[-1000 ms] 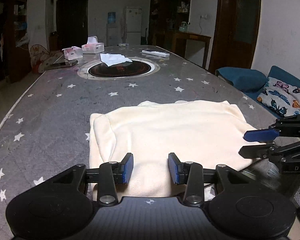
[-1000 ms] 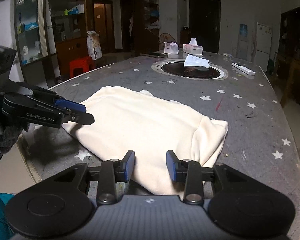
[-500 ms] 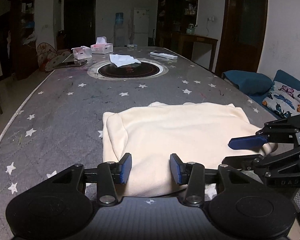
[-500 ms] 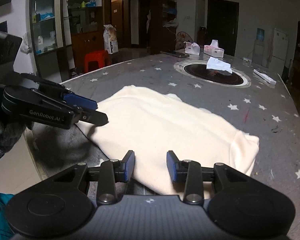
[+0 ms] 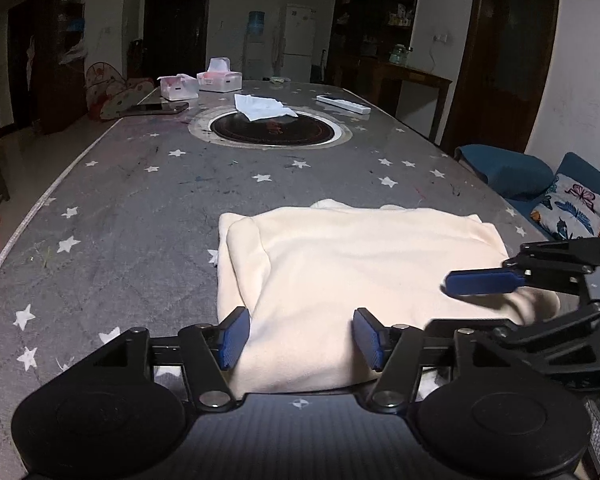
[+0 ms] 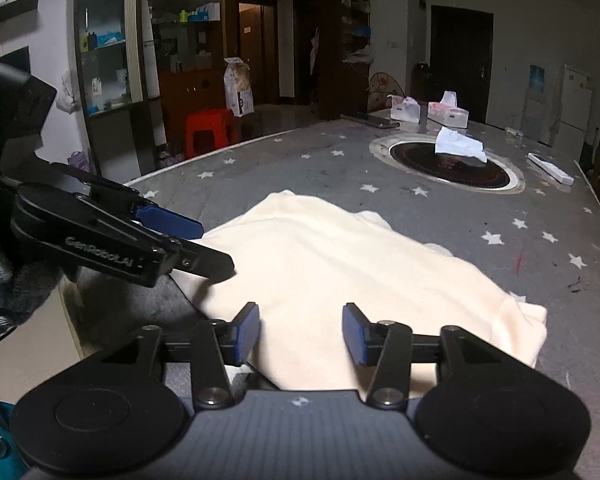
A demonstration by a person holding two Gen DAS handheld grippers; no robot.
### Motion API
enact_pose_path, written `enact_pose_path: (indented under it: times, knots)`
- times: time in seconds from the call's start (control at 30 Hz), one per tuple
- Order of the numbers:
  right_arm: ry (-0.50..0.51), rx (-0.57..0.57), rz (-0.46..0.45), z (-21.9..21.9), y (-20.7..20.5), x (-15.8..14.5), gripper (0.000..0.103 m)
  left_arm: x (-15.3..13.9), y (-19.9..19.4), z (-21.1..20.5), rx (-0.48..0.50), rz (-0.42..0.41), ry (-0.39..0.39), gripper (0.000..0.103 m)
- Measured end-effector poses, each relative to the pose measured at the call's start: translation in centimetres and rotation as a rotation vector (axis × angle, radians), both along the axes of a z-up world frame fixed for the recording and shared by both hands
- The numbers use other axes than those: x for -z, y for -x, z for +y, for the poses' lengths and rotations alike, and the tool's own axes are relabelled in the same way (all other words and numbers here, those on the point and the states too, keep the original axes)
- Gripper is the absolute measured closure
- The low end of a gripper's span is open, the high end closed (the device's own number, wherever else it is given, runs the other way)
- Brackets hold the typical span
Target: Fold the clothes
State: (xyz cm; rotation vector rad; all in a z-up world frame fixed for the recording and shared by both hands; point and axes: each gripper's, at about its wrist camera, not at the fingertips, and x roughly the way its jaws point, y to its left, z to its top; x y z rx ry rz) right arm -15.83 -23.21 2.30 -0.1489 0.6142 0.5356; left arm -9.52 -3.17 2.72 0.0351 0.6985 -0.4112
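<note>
White "GenRobot.AI" lettering marks the left claw over the cream garment

Both grippers are held low and level, side by side, each pointing forward. The left gripper has its blue-padded fingers spread wide apart, gripping nothing. The right gripper stands just as wide, its pads also bare. A gloved hand holds the left gripper's handle, just off the right gripper's left side.
</note>
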Motion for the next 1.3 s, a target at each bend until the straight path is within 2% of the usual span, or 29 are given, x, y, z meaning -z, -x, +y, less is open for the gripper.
enact_pose_path:
  times: [0.03,0.1,0.17,0.2,0.27,0.3,0.37,0.5,0.73,0.87,1.07,1.17,1.3]
  knots:
    - [-0.005,-0.001,-0.002,-0.1,0.1,-0.1,0.046,0.0,-0.1,0.1,-0.003,0.003,0.008,0.037]
    - [-0.010,-0.002,-0.005,-0.2,0.3,-0.3,0.044,-0.1,-0.1,0.2,-0.005,0.002,0.020,0.027]
    - [-0.014,0.002,-0.004,-0.3,0.5,-0.4,0.033,-0.3,0.1,0.3,-0.007,-0.012,0.020,0.019]
    - [-0.016,0.003,-0.003,-0.3,0.6,-0.4,0.032,-0.5,0.2,0.3,-0.008,-0.022,0.019,0.015]
    - [-0.027,0.005,-0.006,-0.4,0.9,-0.5,0.029,-0.9,0.4,0.6,-0.014,-0.047,0.029,0.002]
    - [-0.033,0.006,-0.009,-0.4,1.1,-0.6,0.026,-1.1,0.5,0.7,-0.017,-0.060,0.036,0.000]
    - [-0.039,0.010,-0.023,-0.4,1.3,-0.9,0.013,-1.5,0.7,1.1,-0.025,-0.085,0.050,0.000]
    - [-0.024,0.038,-0.088,-0.2,2.4,-1.7,0.001,-2.0,0.7,1.8,-0.052,-0.108,0.056,0.000]
    - [-0.090,0.046,-0.150,-0.4,3.4,-3.1,0.000,-2.5,0.3,3.6,-0.101,-0.081,0.079,0.000]
    - [-0.131,0.009,-0.120,-0.3,2.5,-3.4,0.000,-2.6,0.2,4.4,-0.130,-0.083,0.078,0.000]
    - [-0.004,-0.064,-0.086,2.5,1.6,-2.9,0.001,-2.5,-0.2,5.7,-0.176,-0.062,0.082,0.000]
    - [0.037,-0.102,-0.077,3.7,1.5,-2.6,0.009,-2.4,-0.4,6.5,-0.200,-0.042,0.109,0.001]
    - [0.073,-0.144,-0.068,5.0,1.3,-2.2,0.014,-2.2,-0.8,7.4,-0.229,-0.021,0.131,0.001]
